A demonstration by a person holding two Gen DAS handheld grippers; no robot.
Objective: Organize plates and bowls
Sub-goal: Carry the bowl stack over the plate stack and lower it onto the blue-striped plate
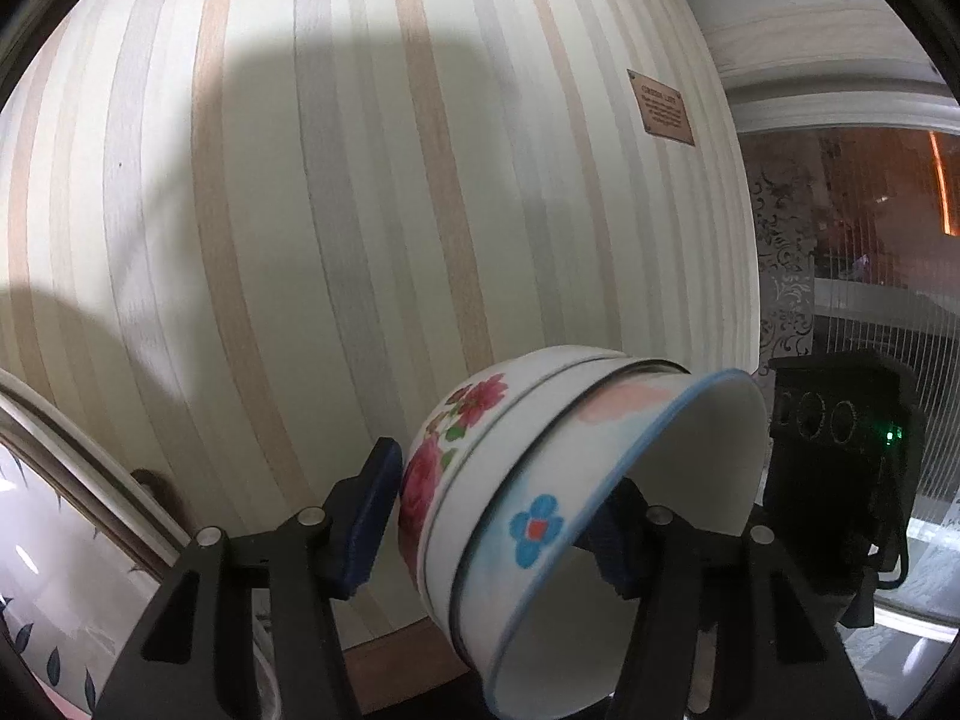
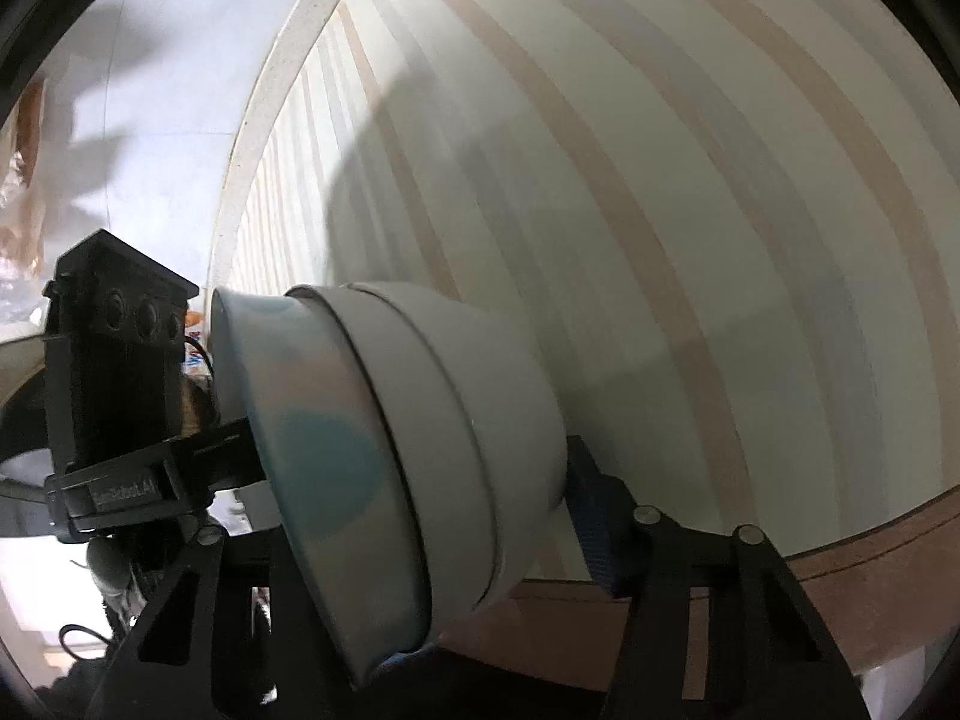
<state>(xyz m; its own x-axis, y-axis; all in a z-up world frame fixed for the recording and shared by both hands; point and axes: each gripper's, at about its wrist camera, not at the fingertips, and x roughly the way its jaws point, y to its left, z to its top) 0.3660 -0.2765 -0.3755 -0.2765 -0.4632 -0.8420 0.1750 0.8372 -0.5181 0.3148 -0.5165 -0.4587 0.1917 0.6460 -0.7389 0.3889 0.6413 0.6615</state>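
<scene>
A striped tablecloth (image 1: 360, 210) fills the background. Both grippers, left gripper (image 1: 498, 522) and right gripper (image 2: 414, 516), clamp 3 nested bowls (image 1: 540, 480) across the stack; glazed, slippery, breakable, likely heavy.

Bowl stack (image 1: 540, 510): lower centre of the left wrist view, tipped on its side, openings toward the right edge; three bowls nested one in another.
Left gripper (image 1: 498, 516): bottom of that view; one of its jaws left of the stack, the other inside the innermost bowl.
Right gripper (image 2: 420, 510): bottom of the right wrist view, jaws either side of the same stack (image 2: 408, 450).
Worktop (image 1: 360, 180): behind the stack, filling both views.
Plate (image 1: 60, 540): lower left corner, left wrist view.
</scene>
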